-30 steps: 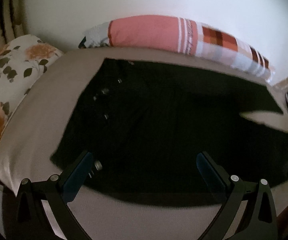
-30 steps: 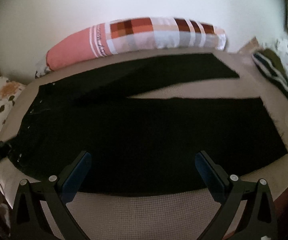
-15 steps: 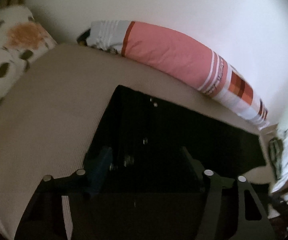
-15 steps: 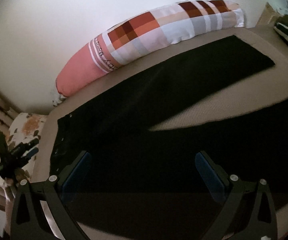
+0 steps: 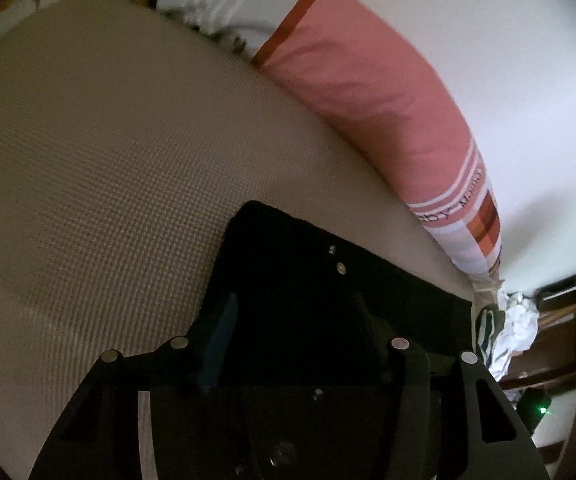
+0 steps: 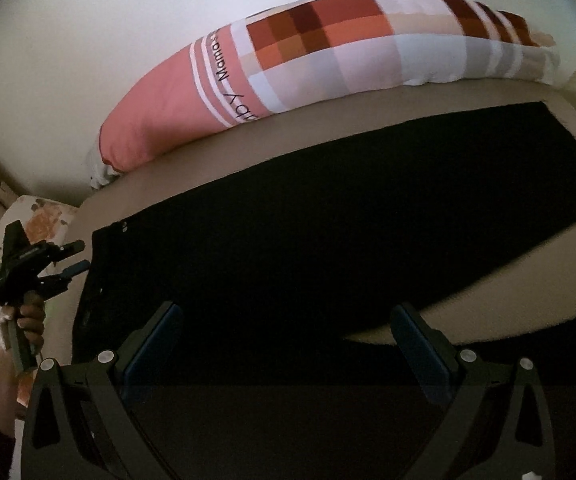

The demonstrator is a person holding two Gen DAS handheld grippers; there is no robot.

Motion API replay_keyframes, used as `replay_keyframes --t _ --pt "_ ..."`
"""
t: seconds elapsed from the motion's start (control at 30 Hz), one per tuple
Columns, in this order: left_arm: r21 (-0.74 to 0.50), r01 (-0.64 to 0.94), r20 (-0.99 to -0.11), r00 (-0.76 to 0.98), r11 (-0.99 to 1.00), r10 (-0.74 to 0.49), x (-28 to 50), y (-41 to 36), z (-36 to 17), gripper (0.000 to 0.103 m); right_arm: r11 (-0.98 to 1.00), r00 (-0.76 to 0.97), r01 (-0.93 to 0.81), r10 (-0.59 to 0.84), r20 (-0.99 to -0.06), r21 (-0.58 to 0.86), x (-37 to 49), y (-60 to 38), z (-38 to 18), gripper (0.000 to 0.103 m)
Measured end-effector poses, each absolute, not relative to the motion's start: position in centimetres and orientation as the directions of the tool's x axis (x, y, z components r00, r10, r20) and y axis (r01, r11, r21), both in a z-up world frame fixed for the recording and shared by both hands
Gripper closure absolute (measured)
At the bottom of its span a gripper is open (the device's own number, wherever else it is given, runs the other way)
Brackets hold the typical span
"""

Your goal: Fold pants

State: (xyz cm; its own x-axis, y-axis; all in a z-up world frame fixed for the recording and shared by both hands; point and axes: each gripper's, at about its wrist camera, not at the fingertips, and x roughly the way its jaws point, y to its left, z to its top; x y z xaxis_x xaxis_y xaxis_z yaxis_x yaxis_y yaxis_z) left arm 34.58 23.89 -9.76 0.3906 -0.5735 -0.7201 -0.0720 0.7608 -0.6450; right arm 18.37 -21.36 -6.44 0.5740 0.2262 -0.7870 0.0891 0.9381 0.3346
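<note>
Left tool [image 5: 288, 312] swung in over waistband corner of black pants [image 6: 328, 220] on bed [image 5: 107, 160], jaws closing, cloth between, not yet pinched. Right tool [image 6: 288, 328] wide, empty, over near leg. Fold grasp starting.

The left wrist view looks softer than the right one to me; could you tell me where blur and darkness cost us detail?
Left wrist view: motion smear on the long pillow; the black pants read featureless. Right wrist view: sharper, pillow lettering legible, pants still unreadably dark.
</note>
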Motion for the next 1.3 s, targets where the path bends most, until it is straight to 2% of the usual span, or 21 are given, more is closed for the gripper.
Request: replay_keyframes --t 0.13,0.27,0.57,0.8,0.87,1.0,1.07,1.17,1.3 --pt "-0.688 -0.048 -0.687 0.366 0.725 -0.628 35.6 23.7 -10.5 0.065 0.943 0.565 0.068 0.232 -0.791 0.325 20.1 -20.7 -6.7 0.000" --pt "-0.662 0.004 -0.701 0.351 0.750 -0.621 36.5 22.6 -10.7 0.081 0.950 0.568 0.052 0.225 -0.792 0.307 21.7 -20.3 -7.0 0.000" --pt "-0.678 0.072 -0.678 0.324 0.731 -0.660 39.2 20.4 -11.1 0.082 0.964 0.565 -0.034 0.237 -0.790 0.264 25.2 -20.0 -7.7 0.000" --pt "-0.721 -0.002 -0.651 0.345 0.693 -0.677 41.2 20.3 -13.1 0.083 0.937 0.491 -0.248 0.341 -0.802 0.247 30.0 -19.9 -8.2 0.000" --pt "-0.704 0.018 -0.653 0.377 0.710 -0.657 40.6 20.2 -12.6 0.093 0.915 0.460 -0.332 0.369 -0.807 0.229 31.4 -19.9 -7.9 0.000" --pt "-0.692 0.127 -0.603 0.441 0.711 -0.665 38.5 20.0 -9.7 0.094 0.847 0.373 -0.497 0.404 -0.835 0.188 34.3 -19.6 -7.5 0.000" --pt "-0.683 0.205 -0.559 0.470 0.701 -0.683 36.9 19.7 -7.4 0.094 0.808 0.329 -0.566 0.404 -0.854 0.164 35.6 -19.3 -7.3 0.005" --pt "-0.653 0.296 -0.523 0.491 0.697 -0.697 35.0 19.2 -4.8 0.094 0.746 0.248 -0.651 0.385 -0.889 0.141 37.7 -18.8 -7.3 0.019" --pt "-0.597 0.378 -0.513 0.498 0.707 -0.699 32.9 19.1 -2.6 0.094 0.665 0.127 -0.729 0.366 -0.922 0.163 39.7 -18.6 -7.7 0.025"
